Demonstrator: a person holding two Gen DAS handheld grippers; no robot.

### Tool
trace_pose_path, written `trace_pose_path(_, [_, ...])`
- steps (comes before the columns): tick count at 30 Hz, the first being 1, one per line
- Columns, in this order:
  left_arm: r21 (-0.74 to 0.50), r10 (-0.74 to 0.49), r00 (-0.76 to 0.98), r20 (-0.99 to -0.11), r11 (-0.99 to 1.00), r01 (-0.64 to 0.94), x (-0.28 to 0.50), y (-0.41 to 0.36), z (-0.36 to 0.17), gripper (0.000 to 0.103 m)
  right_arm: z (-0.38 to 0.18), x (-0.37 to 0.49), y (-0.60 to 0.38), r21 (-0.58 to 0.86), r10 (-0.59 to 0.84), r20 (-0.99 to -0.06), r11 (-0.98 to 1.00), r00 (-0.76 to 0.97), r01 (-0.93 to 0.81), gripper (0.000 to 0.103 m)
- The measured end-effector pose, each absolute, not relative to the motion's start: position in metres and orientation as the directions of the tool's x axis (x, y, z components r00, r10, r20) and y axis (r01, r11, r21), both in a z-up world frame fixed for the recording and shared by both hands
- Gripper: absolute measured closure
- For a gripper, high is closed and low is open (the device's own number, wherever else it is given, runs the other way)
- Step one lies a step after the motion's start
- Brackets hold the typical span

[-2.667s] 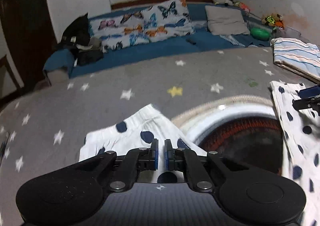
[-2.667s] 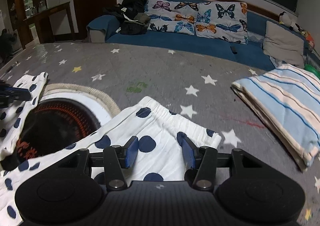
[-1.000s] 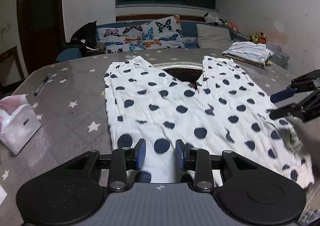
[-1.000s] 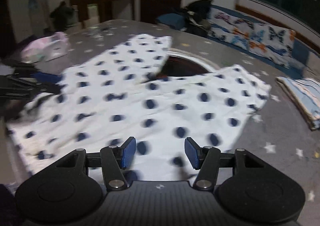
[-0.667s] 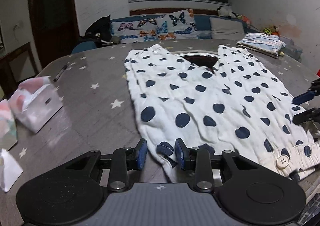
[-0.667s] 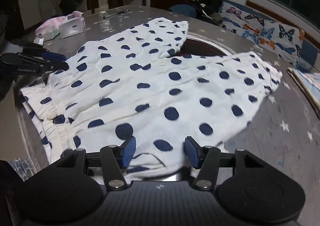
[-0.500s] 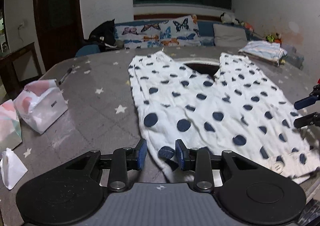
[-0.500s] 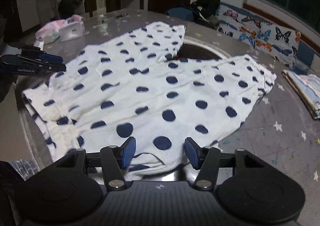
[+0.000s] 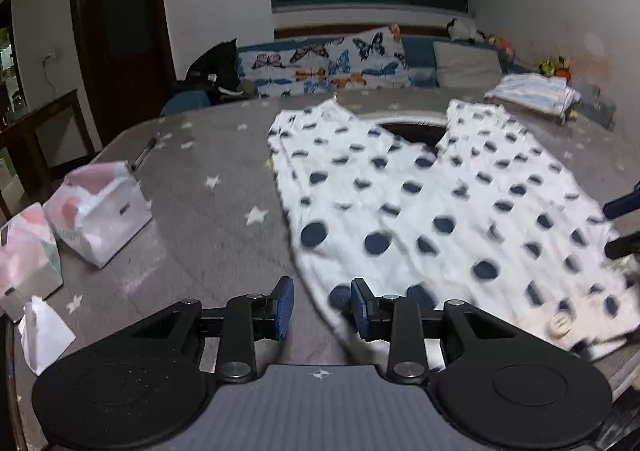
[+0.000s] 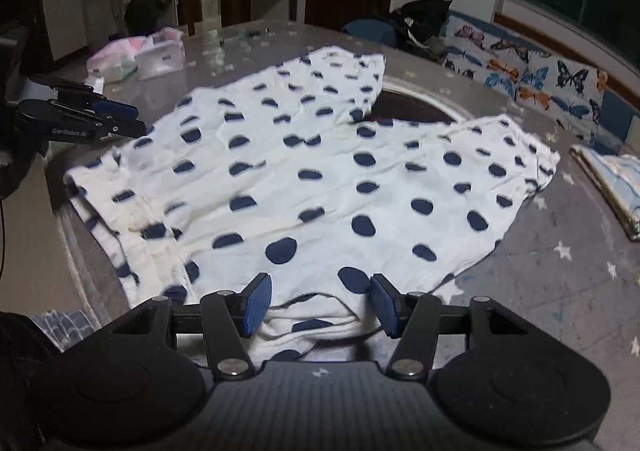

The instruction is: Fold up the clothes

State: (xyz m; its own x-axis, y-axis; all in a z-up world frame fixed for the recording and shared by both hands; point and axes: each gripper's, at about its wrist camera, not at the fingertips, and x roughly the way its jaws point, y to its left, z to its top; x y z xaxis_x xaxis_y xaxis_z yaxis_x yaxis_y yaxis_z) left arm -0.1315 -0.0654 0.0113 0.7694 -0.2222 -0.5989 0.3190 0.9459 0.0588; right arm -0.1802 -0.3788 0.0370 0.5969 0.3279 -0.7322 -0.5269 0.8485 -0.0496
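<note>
While the polka-dot pants lie flat on our starry table, tissue packs sit well left. Our left gripper and right gripper gape empty at the waistband; "GenRobot.AI" reads on one

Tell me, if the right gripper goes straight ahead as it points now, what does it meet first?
Most likely the polka-dot pants: the right gripper is open, and the white cloth's near edge lies right between its fingers. How high it sits above the cloth is unclear.
</note>
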Motion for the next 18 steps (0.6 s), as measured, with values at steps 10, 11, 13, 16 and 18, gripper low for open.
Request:
trace_pose_path(10, [0.063,-0.350,0.709,-0.613,0.872,0.486,-0.147,-0.108,0.002,0.068,0.030,-0.191,-0.368,-0.035,0.358,-0.740,0.825,0.570,-0.564,0.047])
trace_pose_path(11, [0.066,-0.347,0.701,-0.624,0.870,0.489,-0.148,-0.109,-0.001,0.068,0.028,-0.192,-0.368,-0.036,0.357,-0.742,0.824,0.567,-0.565,0.047])
trace_pose_path(13, [0.068,-0.339,0.690,-0.640,0.869,0.490,-0.147,-0.108,-0.006,0.068,0.028,-0.195,-0.368,-0.041,0.354,-0.743,0.822,0.567,-0.568,0.047])
trace_pose_path(16, [0.069,-0.337,0.688,-0.642,0.869,0.490,-0.148,-0.106,-0.007,0.068,0.035,-0.197,-0.366,-0.042,0.369,-0.726,0.818,0.580,-0.573,0.047])
trace_pose_path(18, [0.071,-0.333,0.693,-0.640,0.872,0.485,-0.147,-0.106,-0.004,0.068,0.034,-0.196,-0.364,-0.034,0.381,-0.719,0.816,0.581,-0.578,0.046])
